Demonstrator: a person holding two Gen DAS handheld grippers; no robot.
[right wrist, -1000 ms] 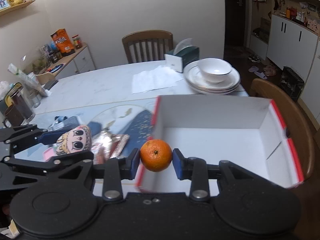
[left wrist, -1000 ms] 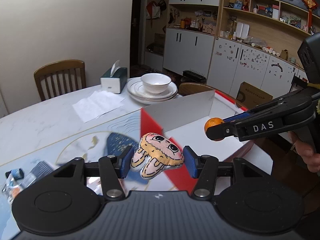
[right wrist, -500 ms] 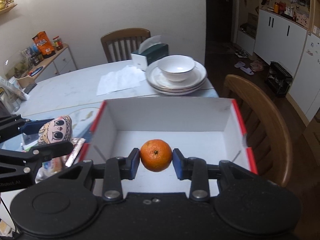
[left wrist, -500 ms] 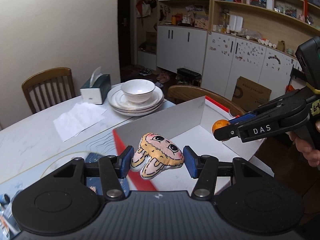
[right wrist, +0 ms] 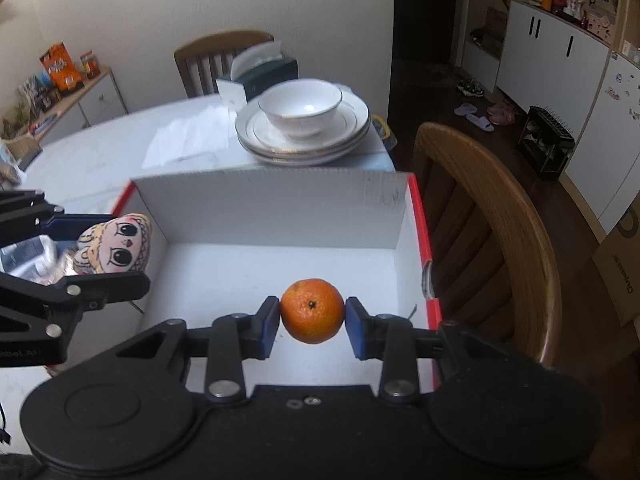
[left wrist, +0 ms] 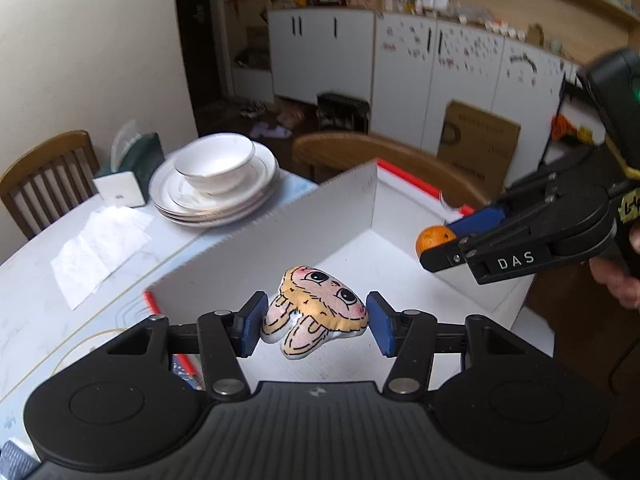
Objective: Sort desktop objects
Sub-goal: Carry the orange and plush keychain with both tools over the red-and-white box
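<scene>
Tissue box [right wrist: 260,74], then stacked plates with bowl [right wrist: 302,114] behind the box's [right wrist: 264,204] far wall. Left gripper [left wrist: 314,322] clamped on plush doll [left wrist: 316,312], face up, above box's left edge. Right gripper [right wrist: 312,320] pinching mandarin [right wrist: 312,310], stem toward camera, over box floor. Wooden chair [right wrist: 492,216] right.

I read white letters "DAS" on the side of the right gripper [left wrist: 440,249], partial "obot.AI" on the left gripper [right wrist: 116,258] body, other labels too blurred for me.
</scene>
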